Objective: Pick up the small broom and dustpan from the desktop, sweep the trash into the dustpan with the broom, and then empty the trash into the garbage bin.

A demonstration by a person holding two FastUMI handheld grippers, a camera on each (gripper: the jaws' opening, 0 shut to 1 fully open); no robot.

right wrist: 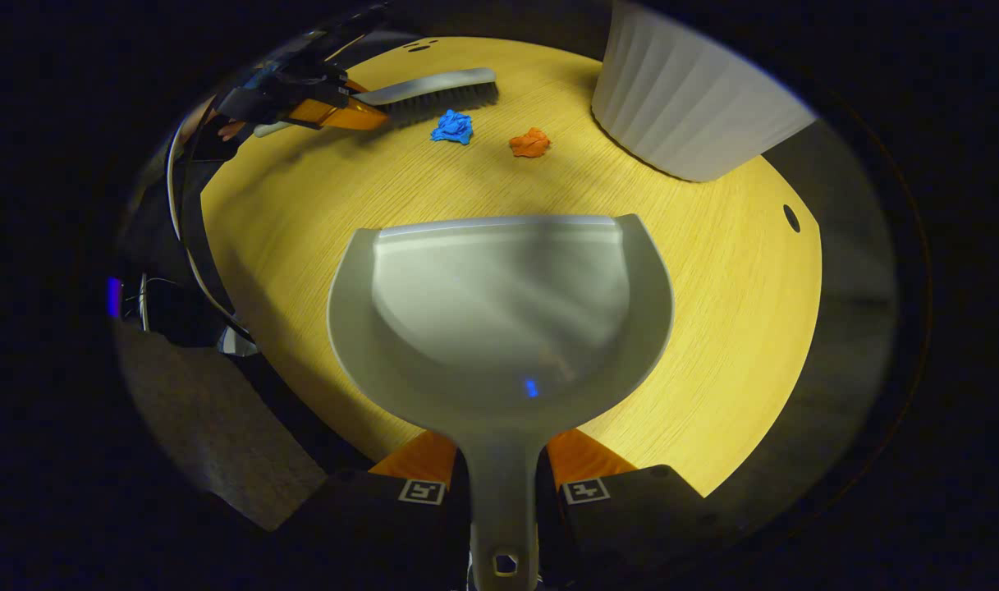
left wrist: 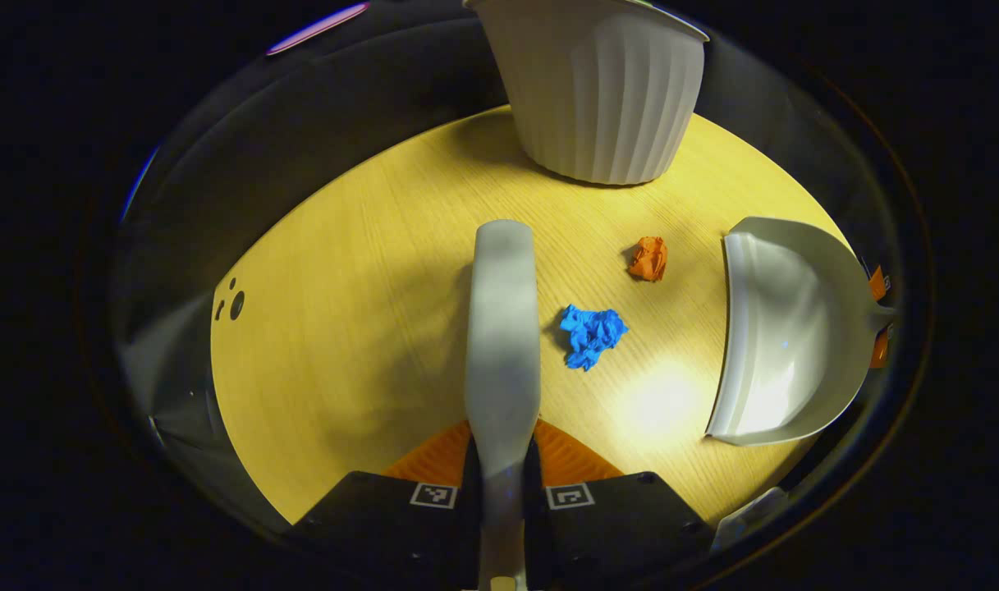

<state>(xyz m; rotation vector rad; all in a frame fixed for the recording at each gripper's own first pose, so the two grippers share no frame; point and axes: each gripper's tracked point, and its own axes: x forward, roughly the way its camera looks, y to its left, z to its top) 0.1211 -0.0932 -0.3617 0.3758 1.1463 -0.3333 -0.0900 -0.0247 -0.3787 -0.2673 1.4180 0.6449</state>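
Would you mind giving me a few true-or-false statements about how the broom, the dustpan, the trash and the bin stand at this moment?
1. The left gripper is shut on the broom. True.
2. The blue paper wad already lies in the dustpan. False: it lies on the desktop, between the broom and the dustpan.
3. The right gripper holds the dustpan by its handle. True.
4. The orange paper wad is inside the garbage bin. False: it lies on the desktop, in front of the bin.
5. The garbage bin lies tipped on its side. False: it stands upright on the desktop.
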